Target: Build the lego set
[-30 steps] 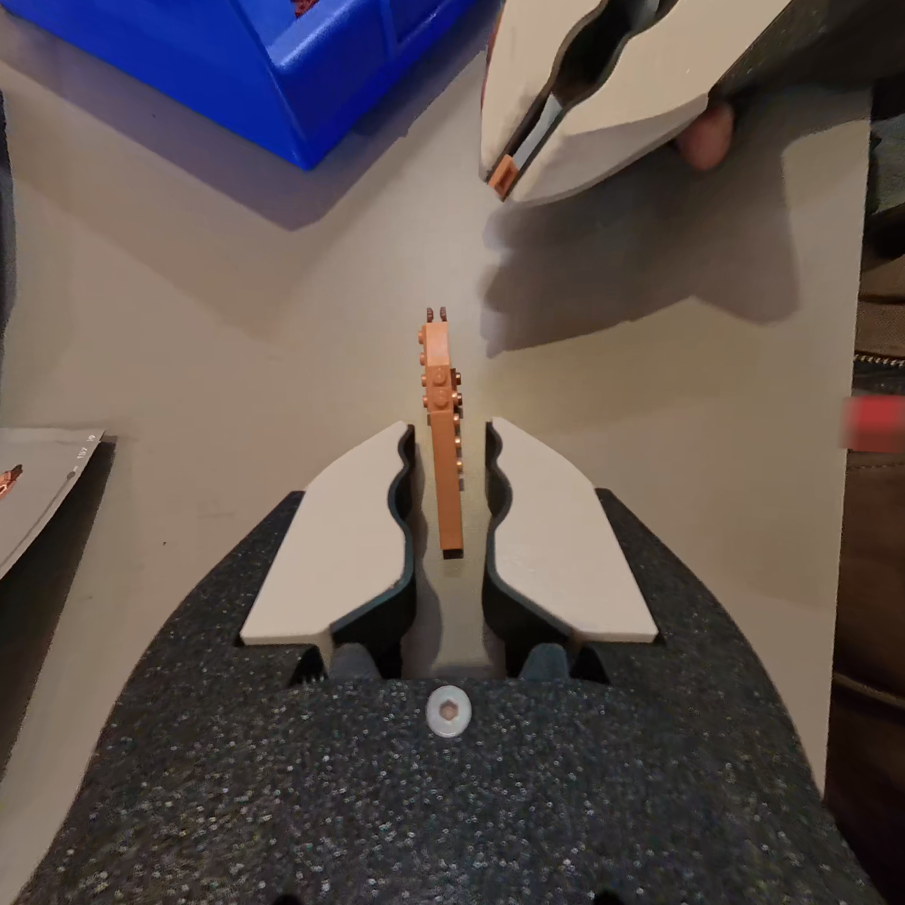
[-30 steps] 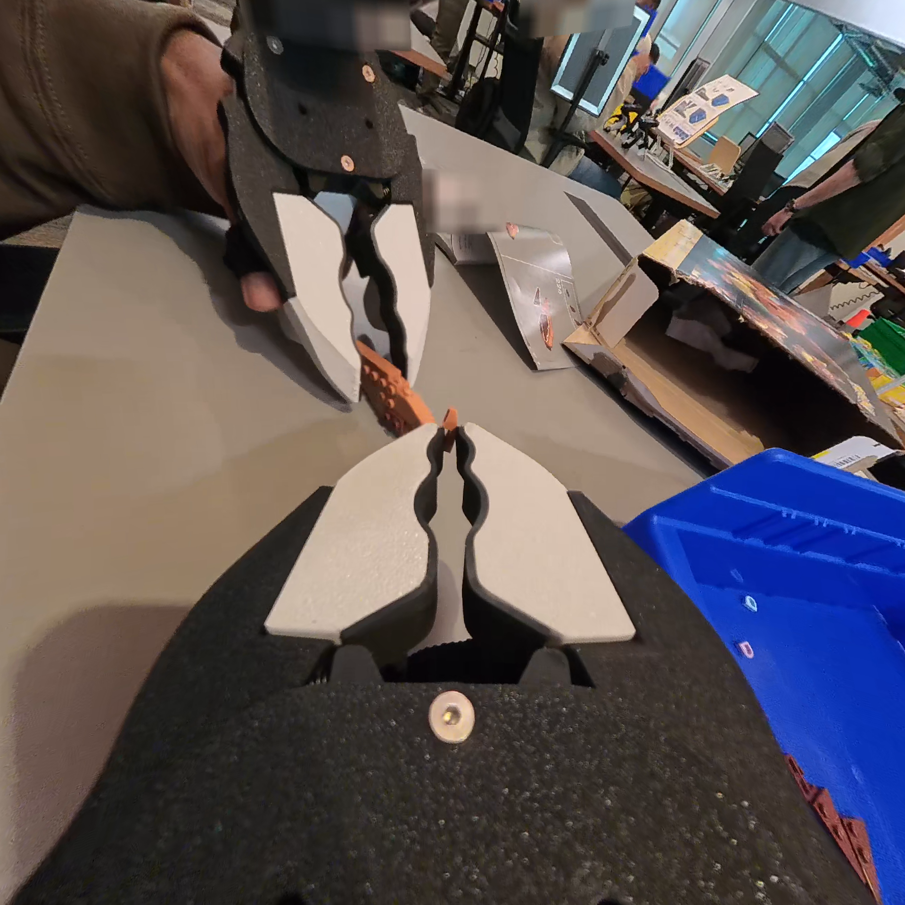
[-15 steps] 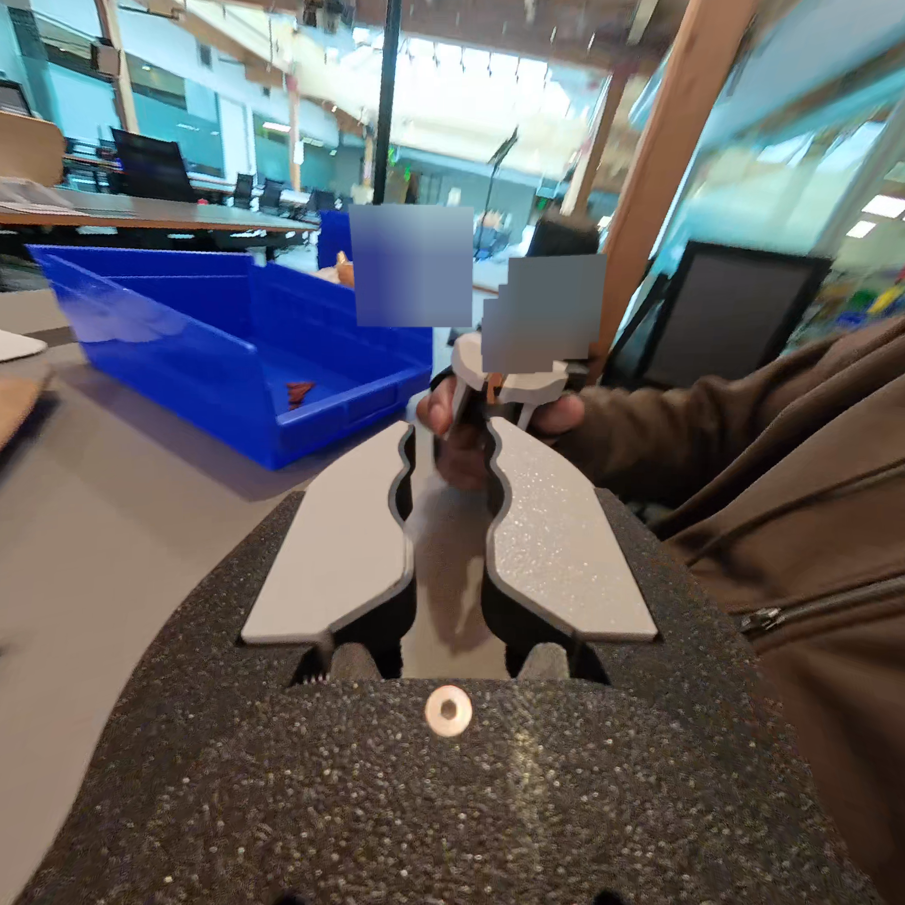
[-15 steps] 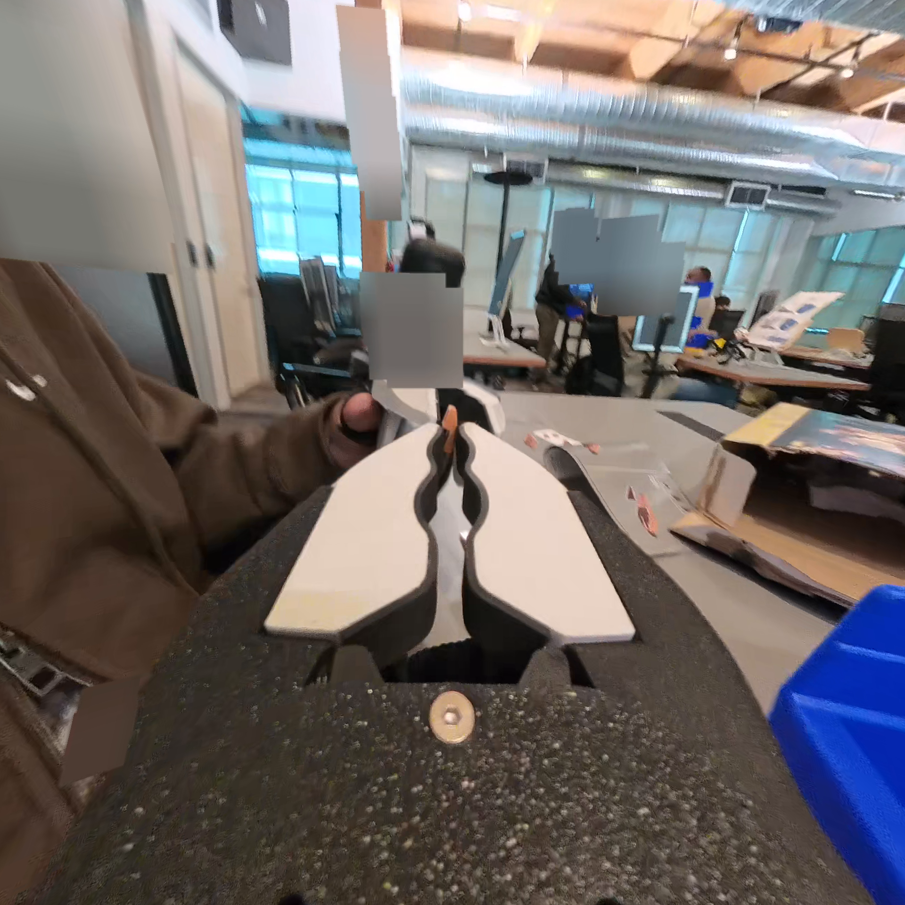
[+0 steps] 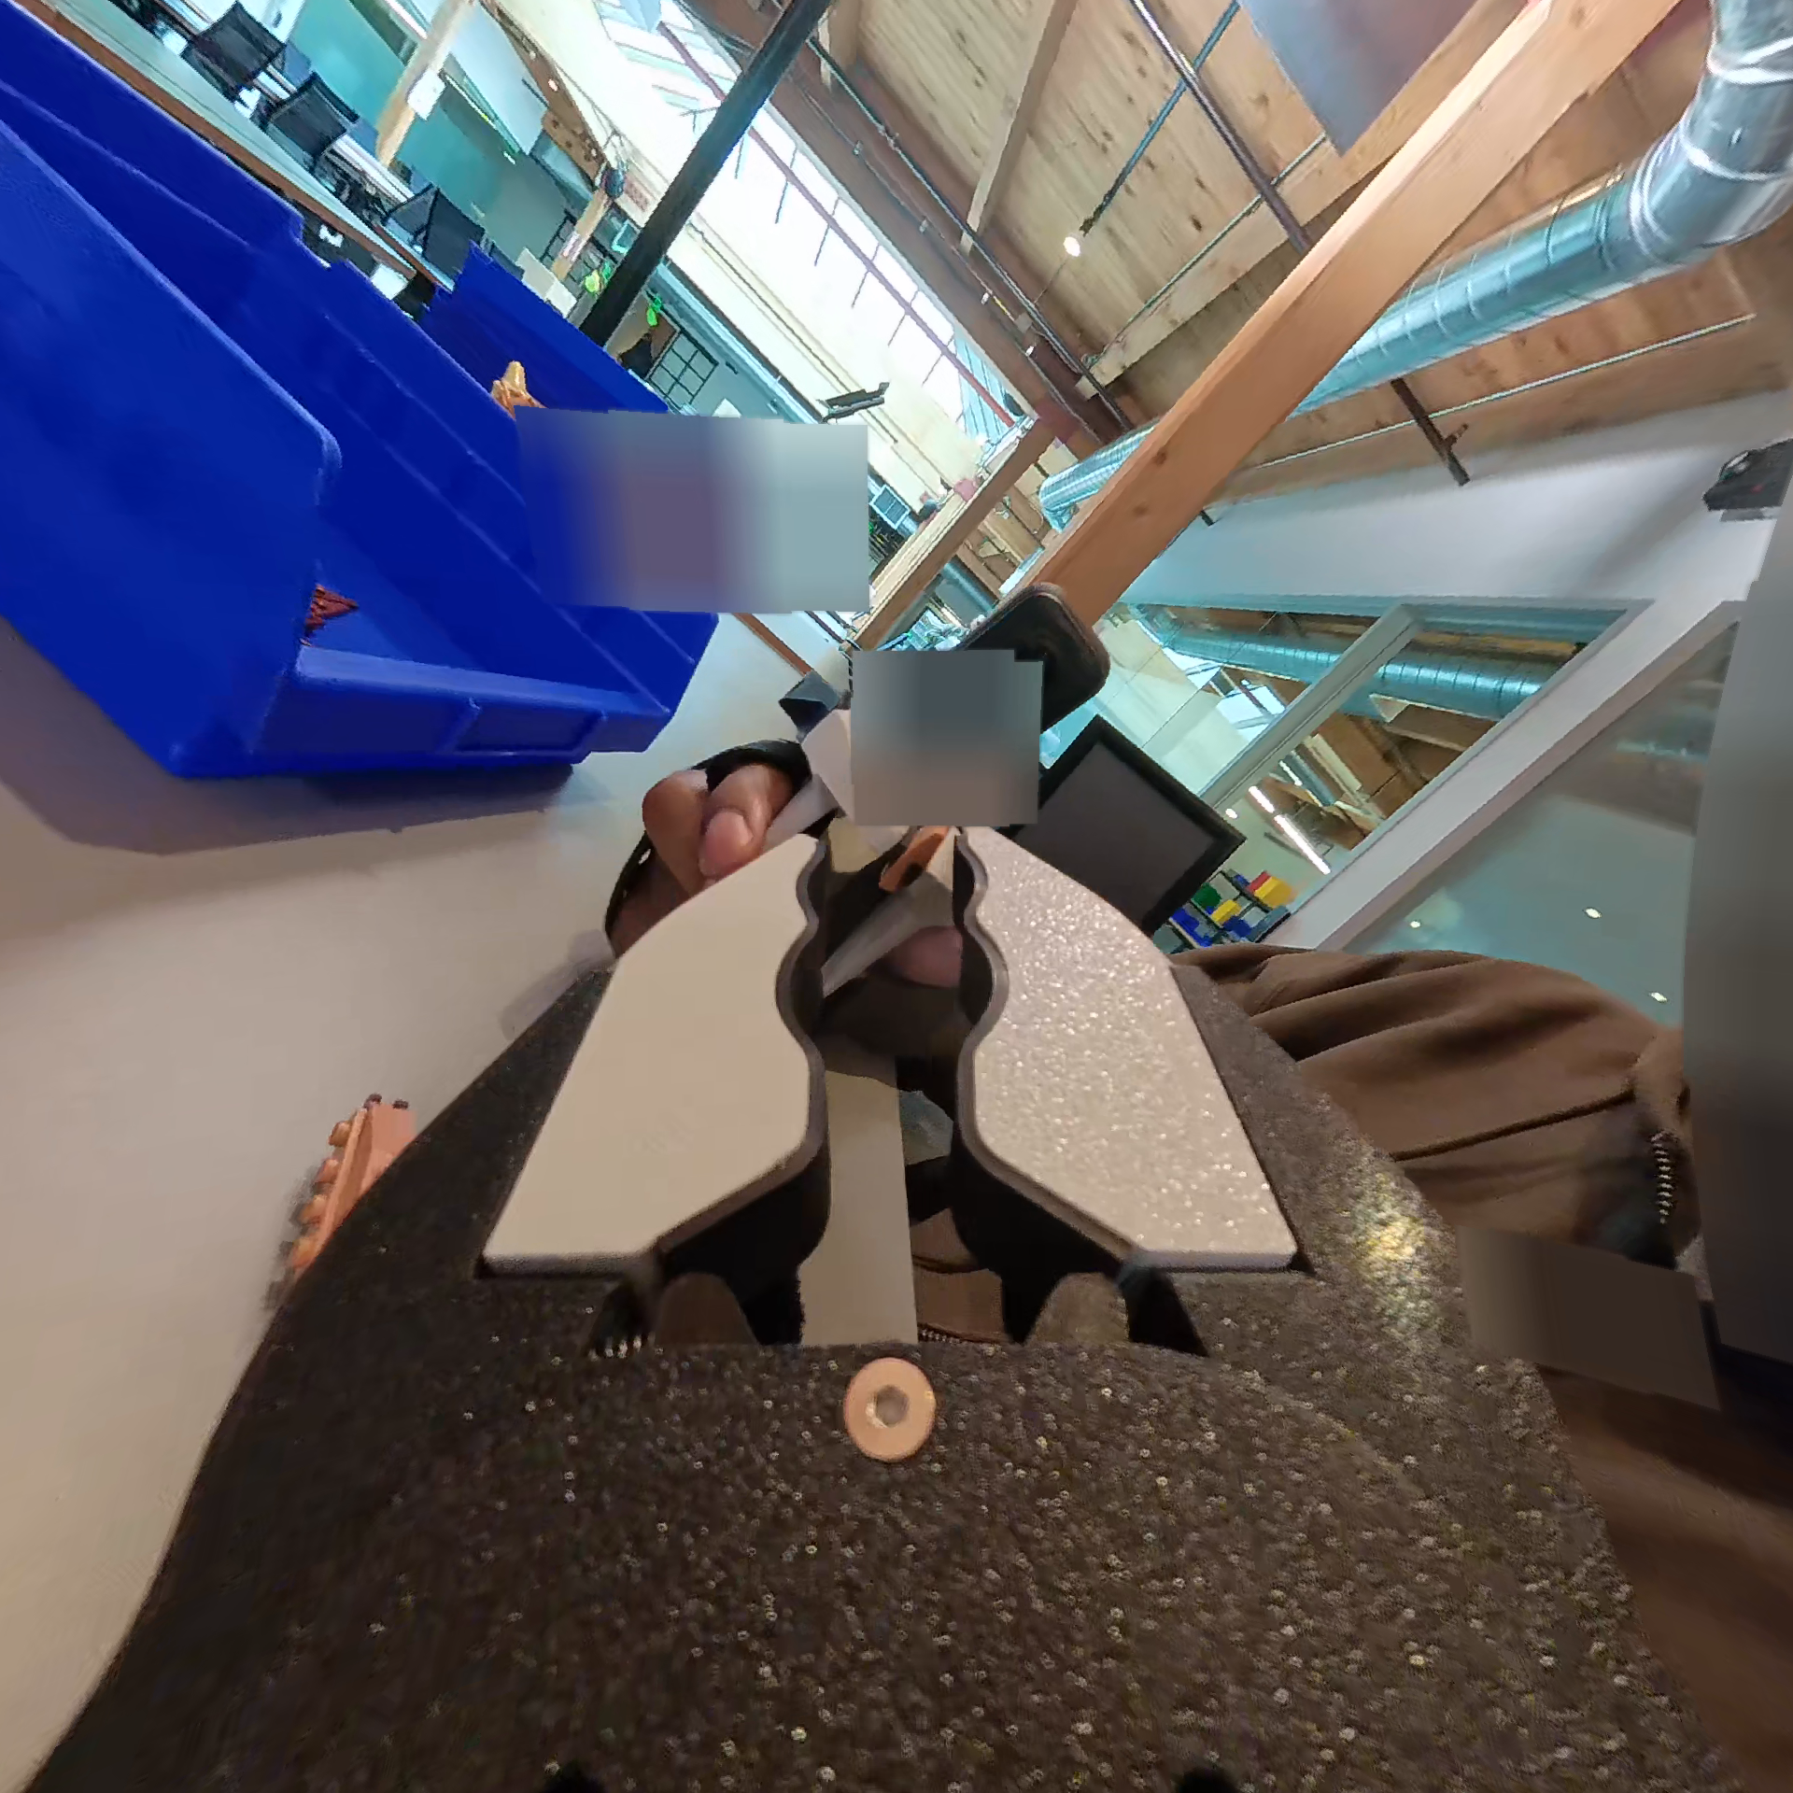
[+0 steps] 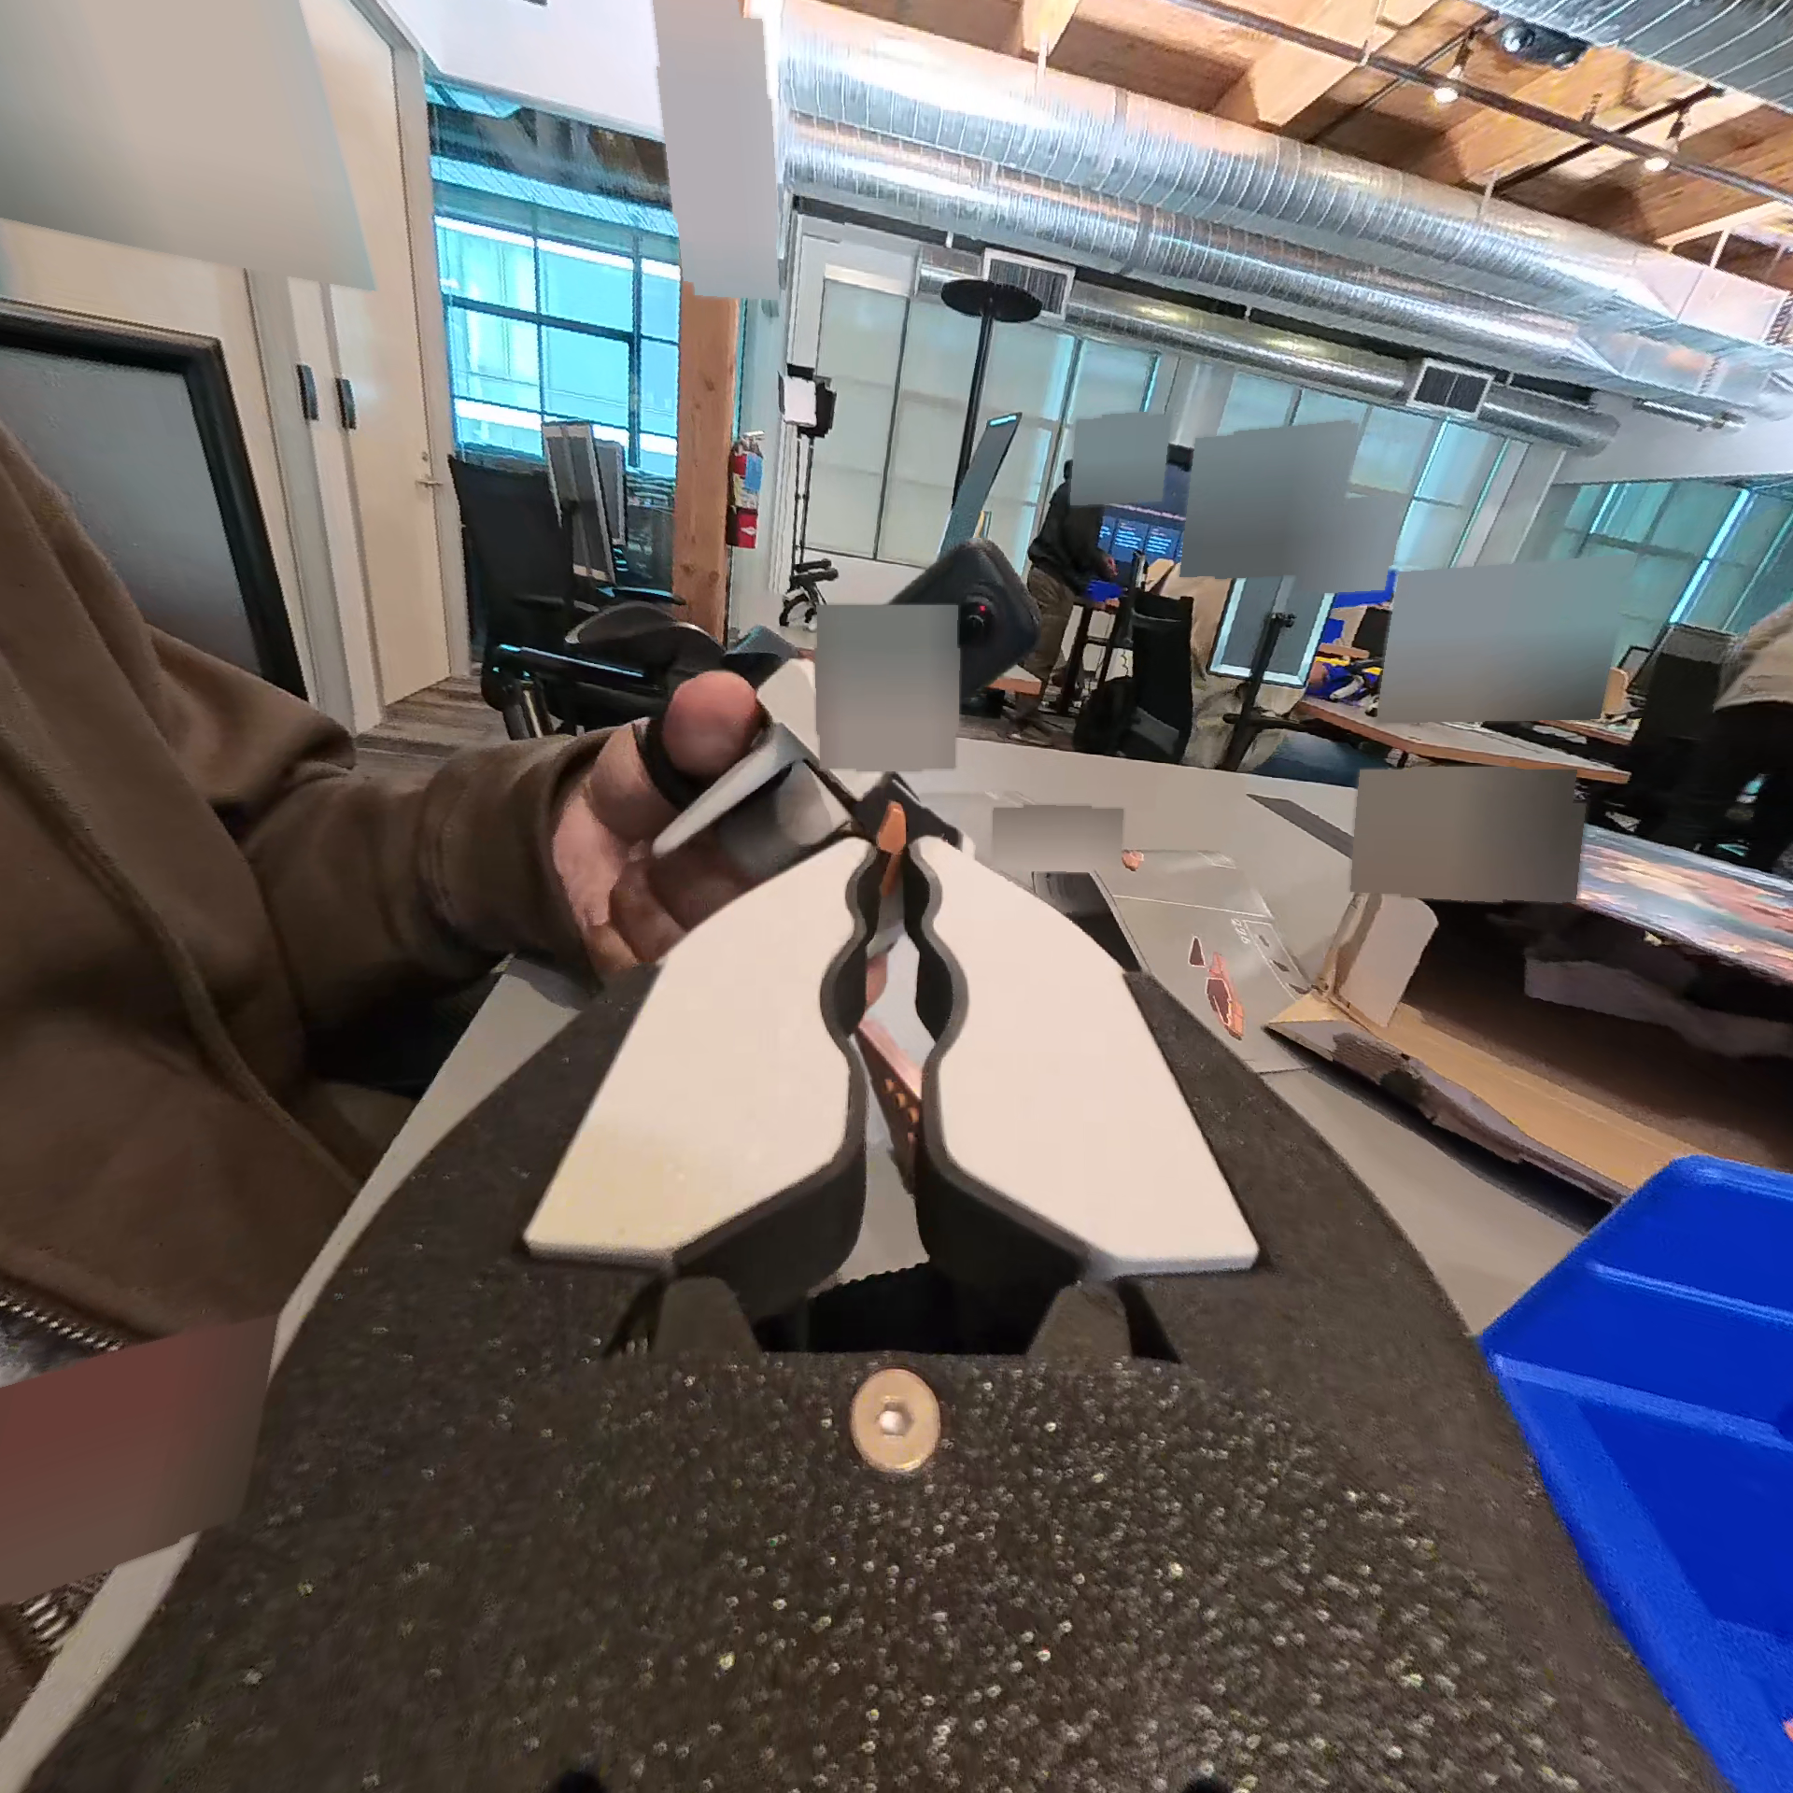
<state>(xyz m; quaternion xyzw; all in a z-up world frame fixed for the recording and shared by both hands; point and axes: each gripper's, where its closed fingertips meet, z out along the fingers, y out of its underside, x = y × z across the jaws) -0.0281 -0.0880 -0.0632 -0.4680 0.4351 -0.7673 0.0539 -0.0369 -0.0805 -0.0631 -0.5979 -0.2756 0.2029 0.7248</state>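
Across the left wrist view, the left tool [image 5: 888,863] is tilted up off the pale counter [image 5: 194,1019], its two fingers spread apart with nothing pinched between them. Just beyond its tips the right tool [image 5: 907,863] faces it, held in a hand [image 5: 708,825], with a small orange piece [image 5: 907,859] showing at its tips. An orange studded plate [image 5: 340,1184] lies on the counter beside the left tool's black body, and a blue bin [image 5: 291,543] stands farther back on the left.

Seen from the right wrist view, the right tool [image 6: 891,854] has its fingers pressed onto the small orange piece [image 6: 889,836], which stands upright at the tips. The left tool [image 6: 825,805] sits close ahead, gripped by a hand [image 6: 640,844] in a brown sleeve [image 6: 243,873]. Below the narrow slot between the fingers the studded plate [image 6: 897,1087] shows on the counter [image 6: 1164,805]. A torn cardboard box [image 6: 1436,1048] lies to the right.
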